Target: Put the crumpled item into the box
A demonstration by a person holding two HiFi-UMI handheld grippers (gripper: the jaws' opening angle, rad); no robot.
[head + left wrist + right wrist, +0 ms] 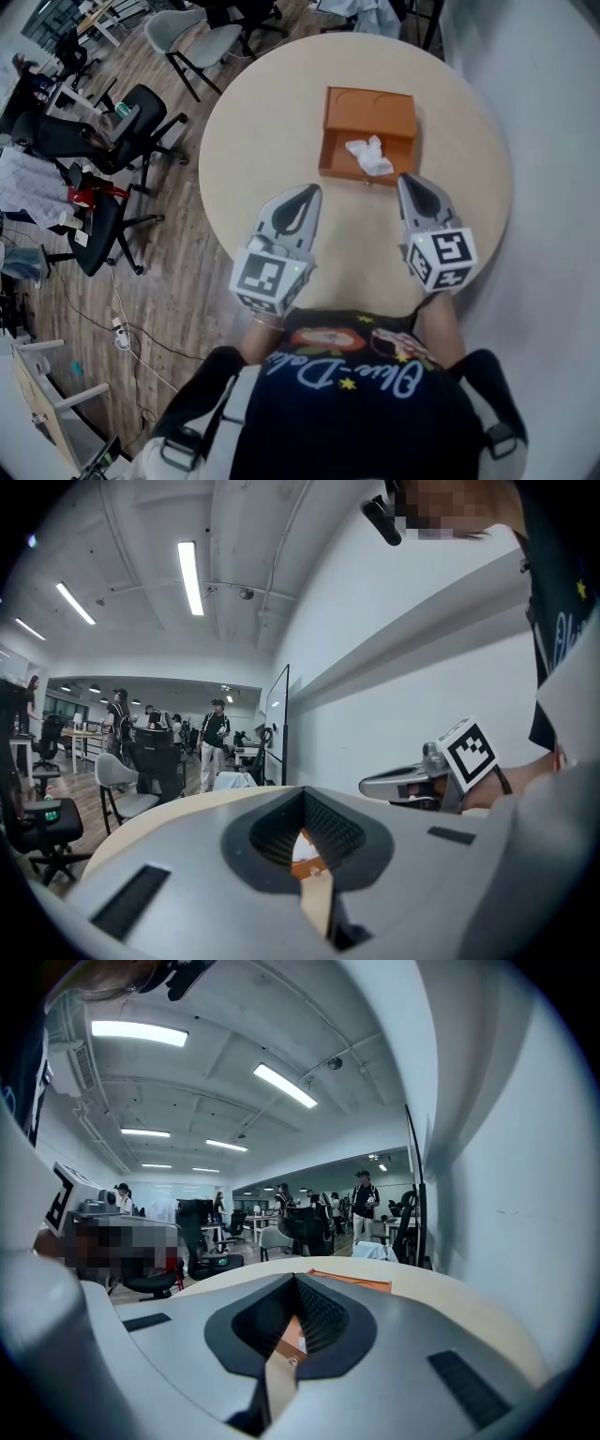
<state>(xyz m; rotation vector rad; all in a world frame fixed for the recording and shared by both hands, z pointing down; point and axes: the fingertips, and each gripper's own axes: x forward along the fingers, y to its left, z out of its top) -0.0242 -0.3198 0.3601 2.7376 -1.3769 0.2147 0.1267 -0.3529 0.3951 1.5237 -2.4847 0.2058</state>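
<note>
An orange box stands open on the far half of the round beige table. Inside it, near its front wall, lies a crumpled white paper. My left gripper is shut and empty, pointing at the box from the near left, a short way off it. On the other side my right gripper is also shut and empty, its tip just short of the box's front right corner. In the left gripper view the box and paper show through the shut jaws, with the right gripper alongside. The right gripper view shows the box ahead.
Black and grey office chairs stand on the wooden floor left of the table. A white wall runs close along the table's right side. People stand far off in the office.
</note>
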